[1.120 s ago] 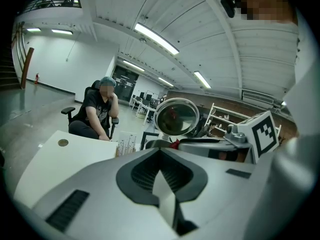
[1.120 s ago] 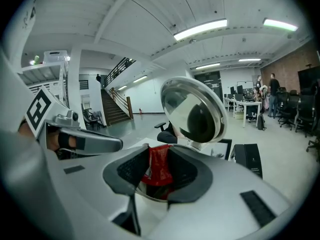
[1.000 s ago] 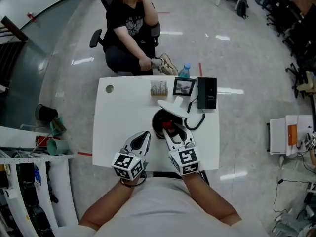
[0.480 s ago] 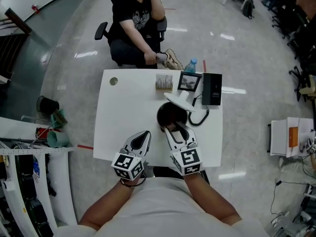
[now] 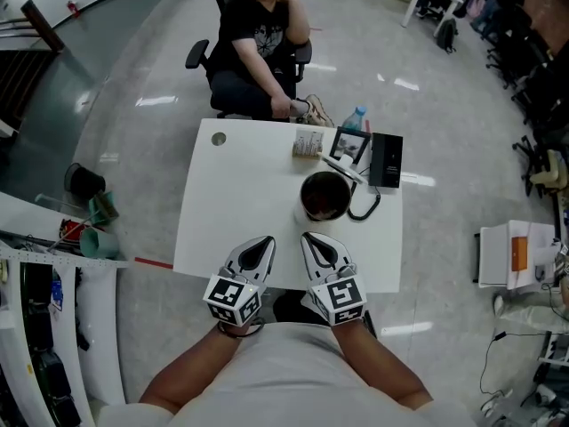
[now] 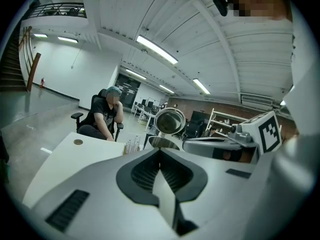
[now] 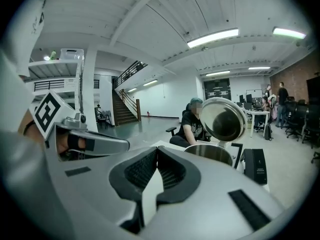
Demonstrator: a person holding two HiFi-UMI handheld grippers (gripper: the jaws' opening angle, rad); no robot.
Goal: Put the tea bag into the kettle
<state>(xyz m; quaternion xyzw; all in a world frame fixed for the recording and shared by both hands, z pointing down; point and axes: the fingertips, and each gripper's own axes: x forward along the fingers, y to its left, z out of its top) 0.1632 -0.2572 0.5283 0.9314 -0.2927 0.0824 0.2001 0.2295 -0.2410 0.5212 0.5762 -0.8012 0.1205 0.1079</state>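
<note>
The steel kettle (image 5: 324,196) stands on the white table (image 5: 240,203) with its lid (image 5: 345,170) tipped open. No tea bag shows in any view, and the kettle's inside is dark. My right gripper (image 5: 310,237) sits near the table's front edge, short of the kettle (image 7: 212,154). Its jaws have just been closing and now meet, shut with nothing between them (image 7: 157,150). Beside it, to the left, my left gripper (image 5: 263,241) is also shut and empty (image 6: 160,151). The kettle (image 6: 162,142) is ahead and to its right.
Along the table's far edge are a small rack of packets (image 5: 308,143), a framed picture (image 5: 350,145) and a black box (image 5: 388,160). A black cable (image 5: 366,208) loops beside the kettle. Past the table a person (image 5: 262,38) sits on an office chair, with a water bottle (image 5: 356,118) nearby.
Both grippers have drawn back from the kettle toward the near table edge. The right one held something red over the kettle mouth a second ago; it is now empty and shut.
</note>
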